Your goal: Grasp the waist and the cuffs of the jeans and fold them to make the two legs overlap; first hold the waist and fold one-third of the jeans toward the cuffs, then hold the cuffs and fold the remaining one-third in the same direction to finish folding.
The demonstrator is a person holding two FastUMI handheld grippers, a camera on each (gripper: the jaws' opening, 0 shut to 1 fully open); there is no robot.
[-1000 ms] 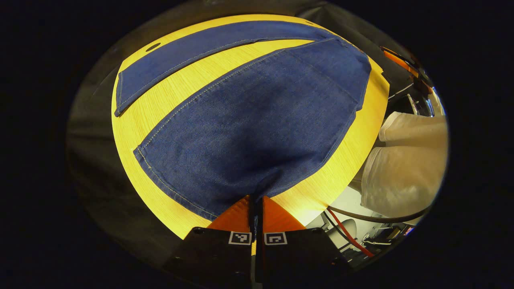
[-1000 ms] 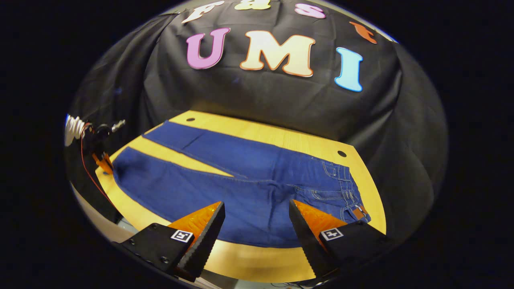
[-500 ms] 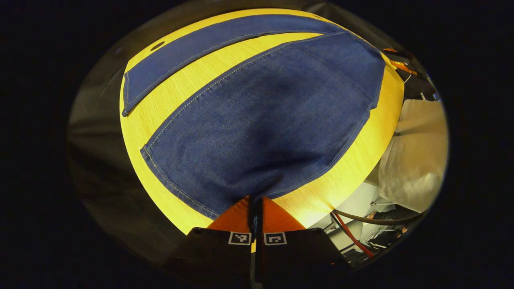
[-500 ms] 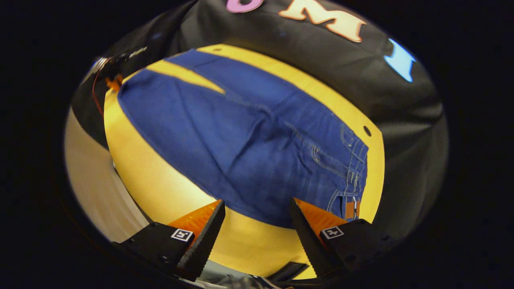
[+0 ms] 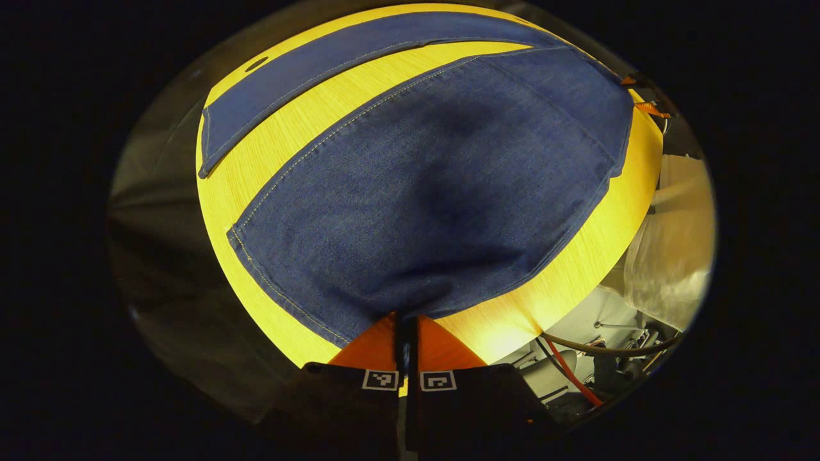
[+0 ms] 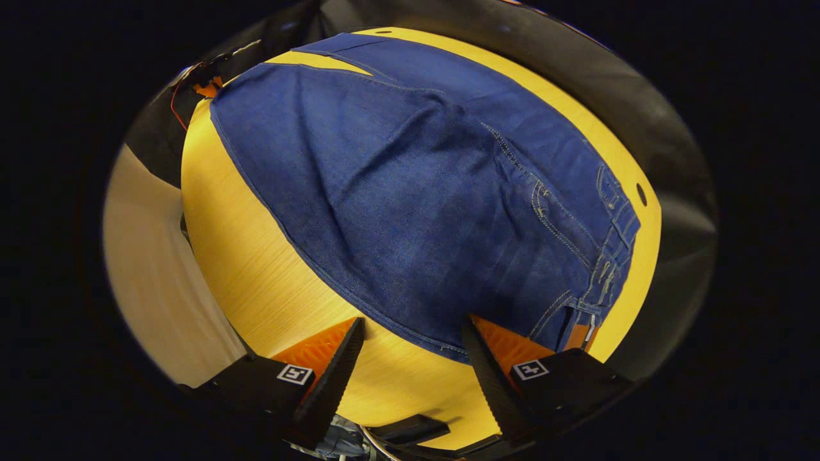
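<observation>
Left gripper (image 5: 408, 333) jaws pressed together, pinching the near-leg cuff corner at 6 o'clock, probably as anchor for the leg-over-leg fold. Right gripper (image 6: 410, 358) jaws spread, hanging over the near edge of the jeans (image 6: 416, 192) beside the waistband (image 6: 608, 256) at 4 o'clock, not yet gripping. Jeans flat on yellow worktop (image 6: 256, 269), legs apart, far leg (image 5: 359, 64) toward 12.

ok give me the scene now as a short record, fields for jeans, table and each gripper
jeans: blue jeans spread flat, legs apart, not yet overlapped
table: yellow wooden table, jeans lying on it
left gripper: left gripper shut on the cuff edge of the near leg
right gripper: right gripper open, near the waist end, fingers either side of the jeans' edge
fold: not begun
</observation>
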